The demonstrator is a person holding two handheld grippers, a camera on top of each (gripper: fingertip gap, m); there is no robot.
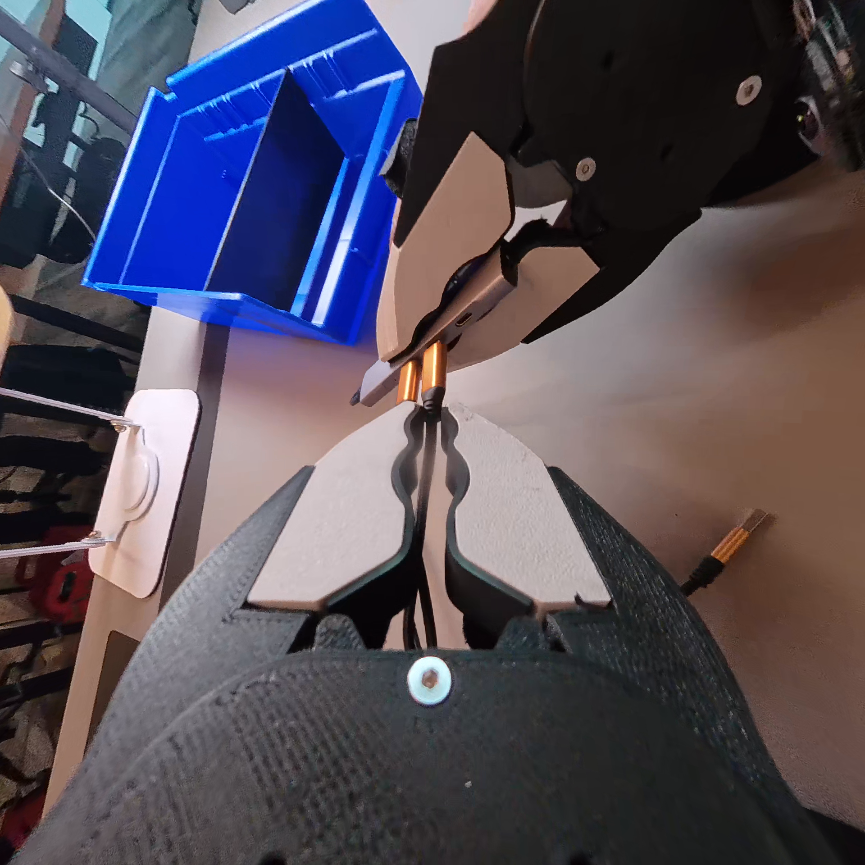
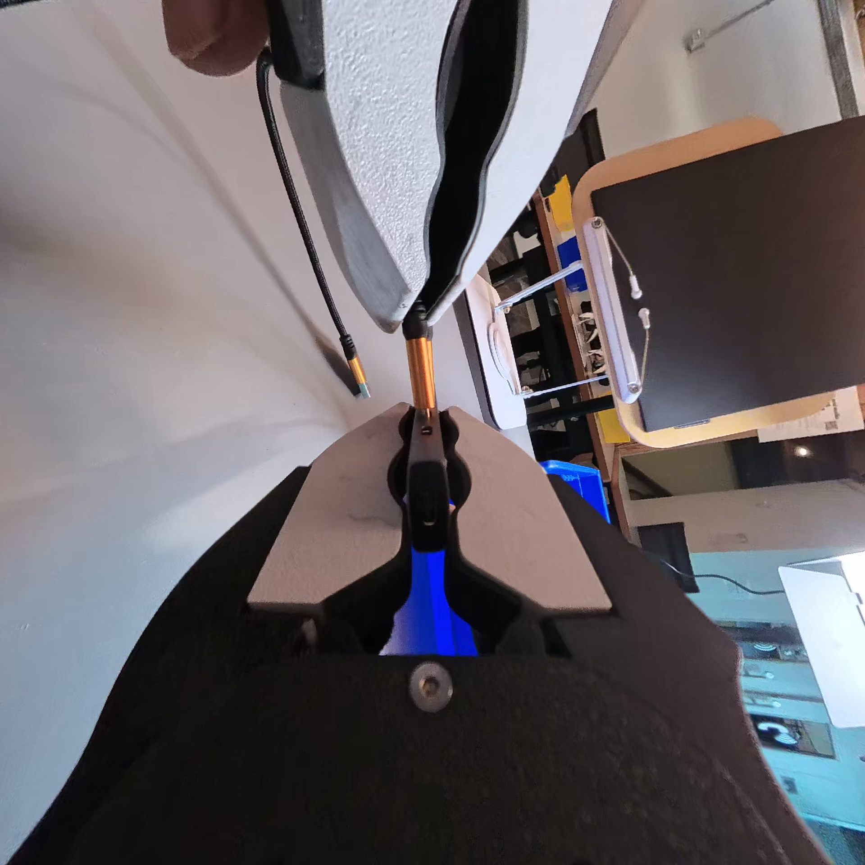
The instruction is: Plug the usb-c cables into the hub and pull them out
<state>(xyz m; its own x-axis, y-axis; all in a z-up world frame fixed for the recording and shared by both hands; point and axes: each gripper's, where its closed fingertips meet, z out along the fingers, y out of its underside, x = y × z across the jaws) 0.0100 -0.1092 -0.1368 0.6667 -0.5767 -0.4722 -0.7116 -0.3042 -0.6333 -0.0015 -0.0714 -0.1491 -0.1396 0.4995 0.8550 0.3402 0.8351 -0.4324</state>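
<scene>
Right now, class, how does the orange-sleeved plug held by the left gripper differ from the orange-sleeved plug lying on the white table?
The held plug is pinched at its collar by the left gripper; the table plug lies untouched. The held plug's tip is hidden at the grey hub; the table plug's tip is bare. Both trail black cables.

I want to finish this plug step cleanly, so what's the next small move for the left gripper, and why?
Probably a short straight push toward the hub. The left gripper pinches the cable just behind the orange plug, whose tip already meets the hub's edge beside a second orange plug. The right gripper clamps the hub, so it looks braced.
</scene>
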